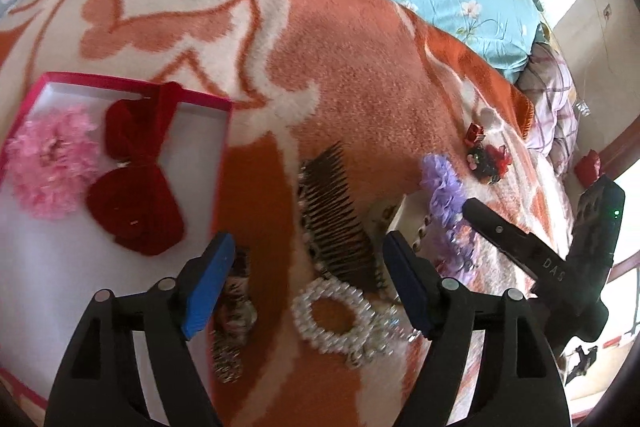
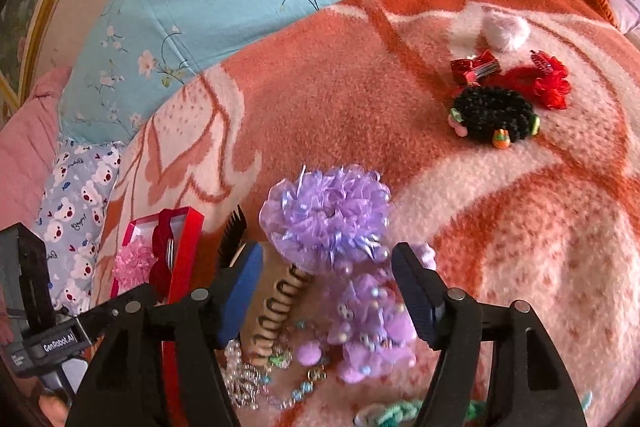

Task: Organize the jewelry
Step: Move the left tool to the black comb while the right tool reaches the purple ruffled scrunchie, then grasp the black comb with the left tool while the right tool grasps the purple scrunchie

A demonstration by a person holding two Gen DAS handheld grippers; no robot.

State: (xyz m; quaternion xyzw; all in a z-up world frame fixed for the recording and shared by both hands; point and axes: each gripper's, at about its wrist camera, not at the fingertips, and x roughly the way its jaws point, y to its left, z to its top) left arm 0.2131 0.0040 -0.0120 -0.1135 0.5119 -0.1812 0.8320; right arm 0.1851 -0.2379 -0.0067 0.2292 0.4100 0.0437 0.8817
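Left gripper (image 1: 308, 283) and right gripper (image 2: 328, 291), jaws apart and empty, above blurred hair accessories; red box (image 1: 132, 83) (cut off left) holds two. "GenRobot.AI" legible.

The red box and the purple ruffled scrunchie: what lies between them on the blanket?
A dark hair comb lies between the red box and the purple scrunchie, seen best in the left wrist view.

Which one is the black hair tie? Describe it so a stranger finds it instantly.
Start at the orange and cream blanket spread over the bed, and look toward its far right part, well beyond the big purple scrunchie. There sits a small cluster of red pieces; the black hair tie lies just in front of the red bow clip. It alone is dark, knitted, and studded with tiny coloured charms.
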